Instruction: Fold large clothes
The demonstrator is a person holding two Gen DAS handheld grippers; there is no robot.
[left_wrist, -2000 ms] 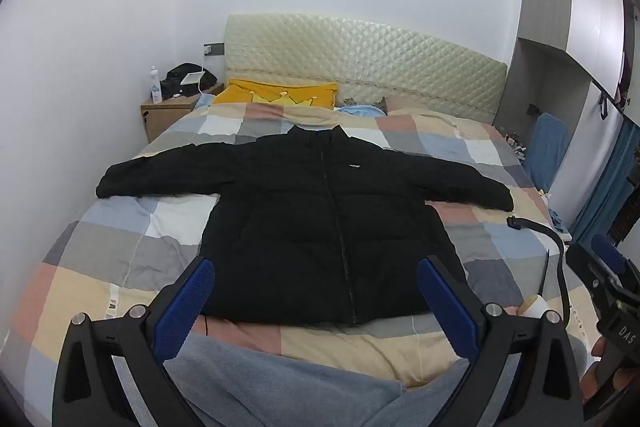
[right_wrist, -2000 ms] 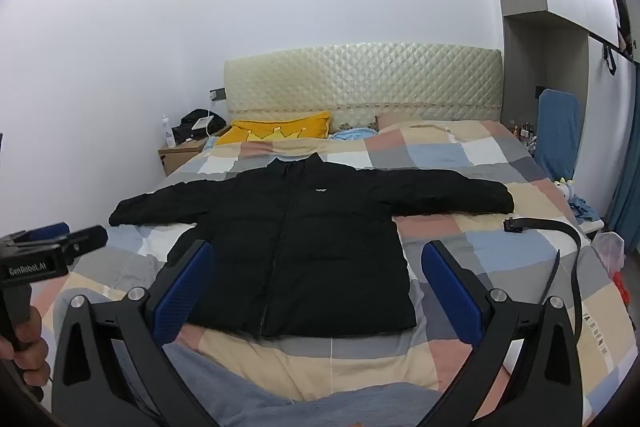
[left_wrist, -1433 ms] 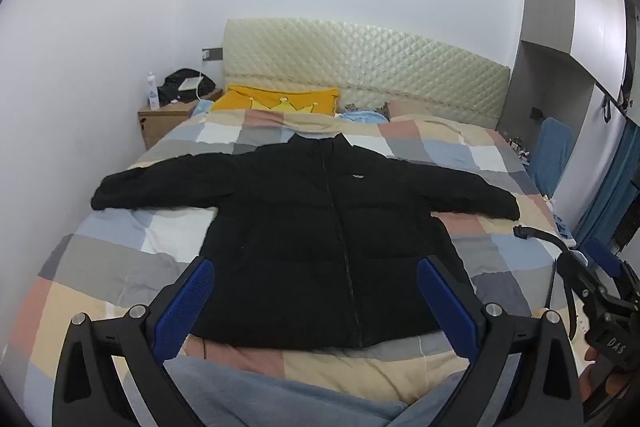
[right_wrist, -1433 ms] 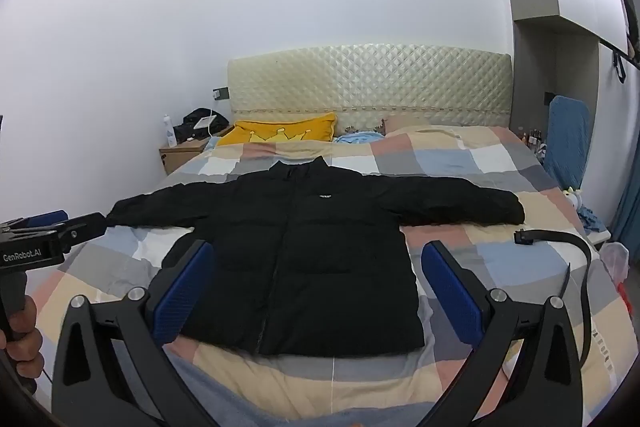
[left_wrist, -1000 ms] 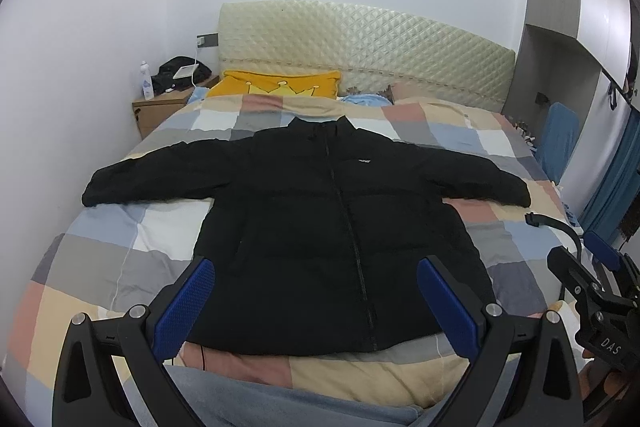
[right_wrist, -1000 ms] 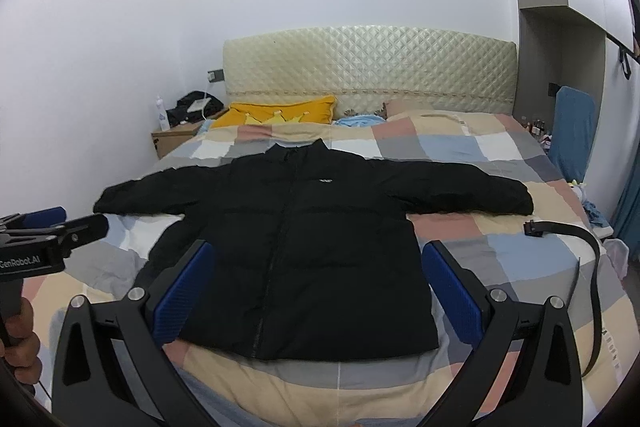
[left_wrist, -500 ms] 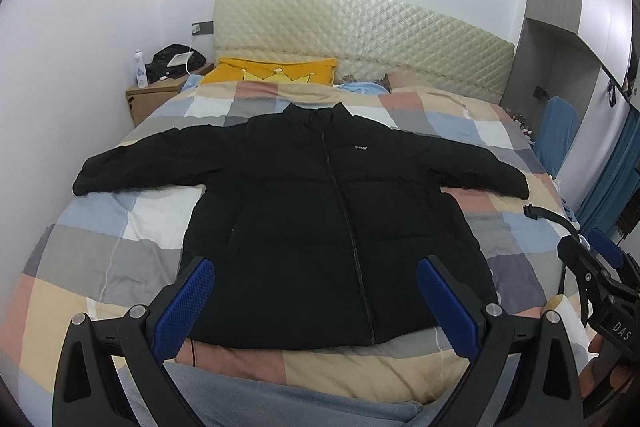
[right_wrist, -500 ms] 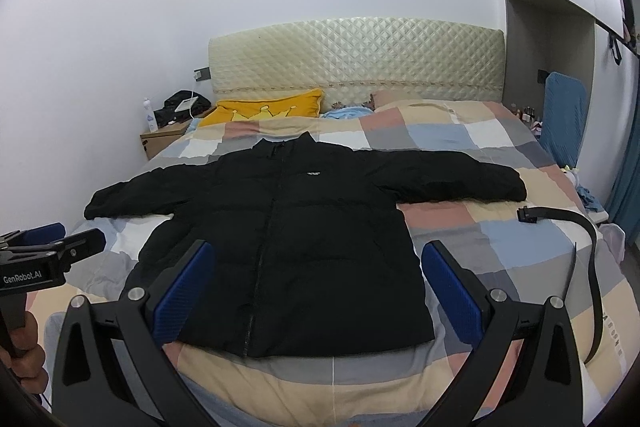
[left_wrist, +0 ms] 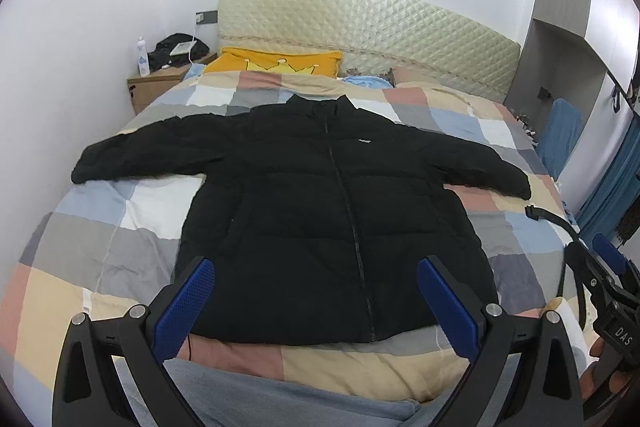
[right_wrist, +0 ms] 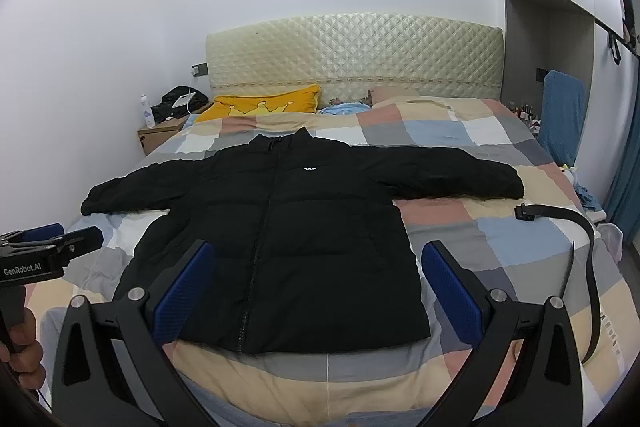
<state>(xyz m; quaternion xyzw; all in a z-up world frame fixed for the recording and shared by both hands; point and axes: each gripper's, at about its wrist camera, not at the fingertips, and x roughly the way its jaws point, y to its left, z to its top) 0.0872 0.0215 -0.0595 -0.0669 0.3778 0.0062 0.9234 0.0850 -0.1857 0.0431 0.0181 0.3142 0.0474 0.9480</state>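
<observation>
A black puffer jacket (left_wrist: pixel 312 211) (right_wrist: pixel 288 227) lies face up and zipped on a checked bedspread (left_wrist: pixel 120 211) (right_wrist: pixel 500 227), collar toward the headboard and both sleeves spread out sideways. My left gripper (left_wrist: pixel 316 287) hangs open above the jacket's hem at the foot of the bed, nothing between its blue pads. My right gripper (right_wrist: pixel 318 267) is open too, over the hem and empty. Each gripper shows at the edge of the other's view, held in a hand: the right one (left_wrist: pixel 600 271) and the left one (right_wrist: pixel 52 243).
A black belt (right_wrist: pixel 576 227) (left_wrist: pixel 552 223) lies on the bed beside the right sleeve. A yellow pillow (left_wrist: pixel 276 61) rests by the quilted headboard (right_wrist: pixel 360 59). A wooden nightstand (left_wrist: pixel 160 83) with a bottle and dark bag stands at the left wall. A blue chair (right_wrist: pixel 562 115) is at the right.
Both grippers have drifted forward and a little higher over the foot of the bed, so the jacket looks larger. The jacket has not moved and both grippers stayed open.
</observation>
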